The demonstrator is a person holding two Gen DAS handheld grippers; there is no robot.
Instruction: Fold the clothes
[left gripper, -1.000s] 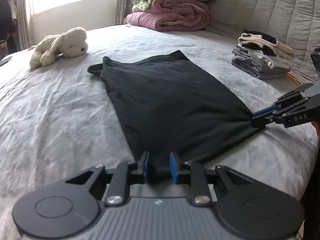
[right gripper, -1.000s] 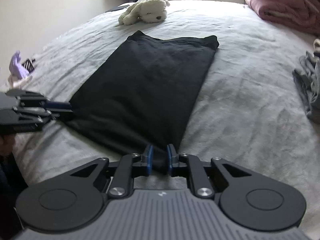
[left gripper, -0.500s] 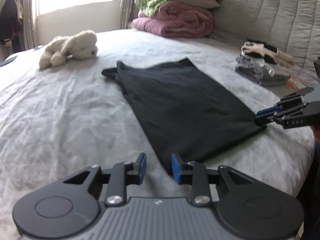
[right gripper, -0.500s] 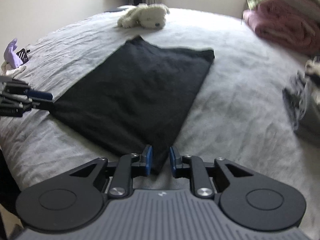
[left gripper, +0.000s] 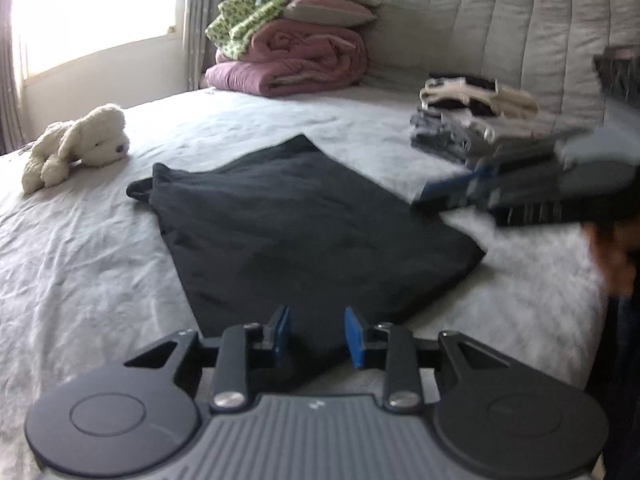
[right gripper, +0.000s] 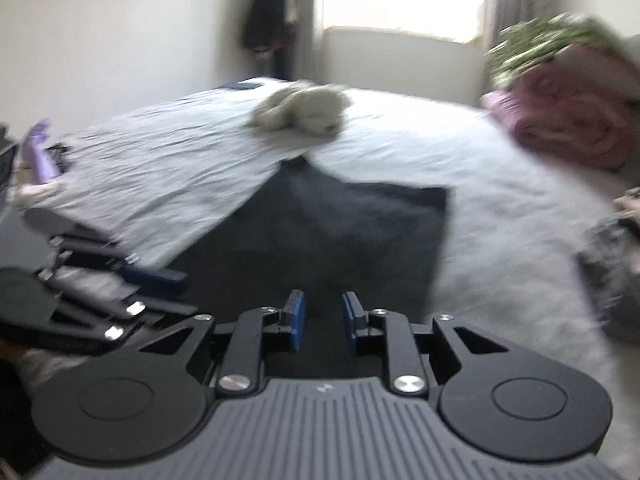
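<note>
Left gripper [left gripper: 316, 334]: jaws spread apart, nothing between the pads, poised over the near edge of the garment [left gripper: 304, 216].
Right gripper [right gripper: 322, 322]: jaws likewise parted and empty, above the garment's near right part; its view is blurred.
Garment: dark cloth lying flat as a long panel on the bed [left gripper: 80, 248], near end by you, far end toward the toy dog [left gripper: 76, 140]. A small tab sticks out at the far left corner.
Folded stack [left gripper: 480, 124]: far right, by the headboard, well apart from the garment.
Bedding pile [left gripper: 292, 52]: far, centre.
Stage: the panel fits either a partly folded piece or one just laid down; you cannot tell which.
Handling: if you grip again, take both near corners evenly, pinch all layers together, and keep the edges aligned so the cloth does not skew or wrinkle.
</note>
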